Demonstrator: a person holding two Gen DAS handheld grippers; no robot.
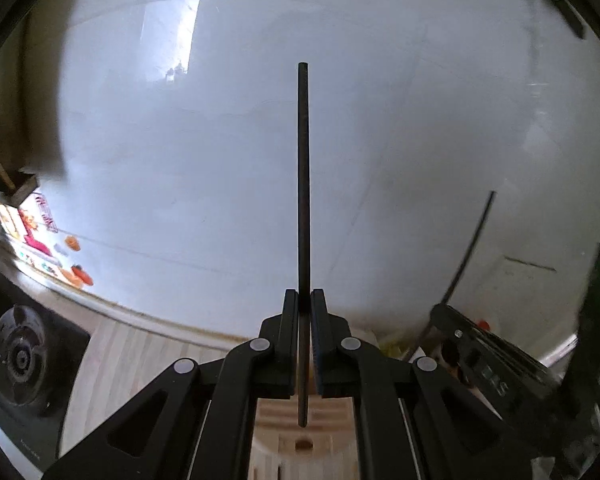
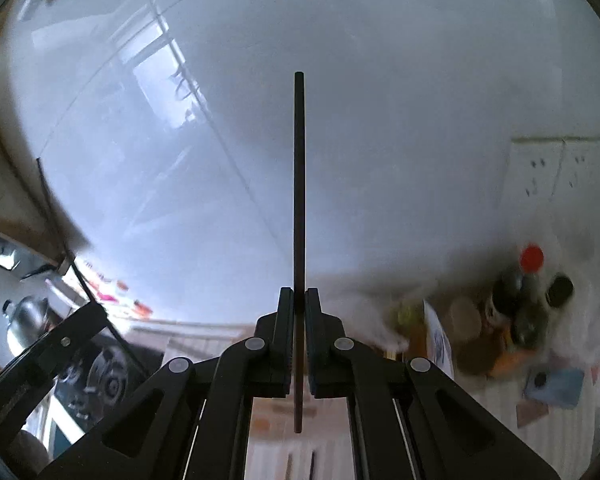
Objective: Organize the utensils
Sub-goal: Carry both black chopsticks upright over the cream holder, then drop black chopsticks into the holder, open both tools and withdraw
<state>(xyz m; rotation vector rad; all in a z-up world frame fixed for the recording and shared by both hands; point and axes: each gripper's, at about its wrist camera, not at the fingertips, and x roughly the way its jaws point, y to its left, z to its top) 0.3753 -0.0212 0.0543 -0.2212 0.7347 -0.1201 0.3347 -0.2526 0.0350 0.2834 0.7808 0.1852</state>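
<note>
My left gripper (image 1: 304,296) is shut on a thin dark chopstick (image 1: 303,184) that stands upright between its fingers, its top end high against the white wall. My right gripper (image 2: 299,294) is shut on a second dark chopstick (image 2: 299,184), also upright. The right gripper and its chopstick (image 1: 470,248) show at the right of the left wrist view. The left gripper shows at the lower left of the right wrist view, with its chopstick (image 2: 54,216) above it. A pale wooden holder (image 1: 304,444) with a round hole lies below the left chopstick's lower end.
A black gas hob (image 1: 20,356) sits at the left on a light wooden counter (image 1: 148,344). Bottles and jars (image 2: 528,300), one with a red cap, stand at the right. Wall sockets (image 2: 556,168) are on the white wall. Colourful packets (image 1: 40,236) lie at the far left.
</note>
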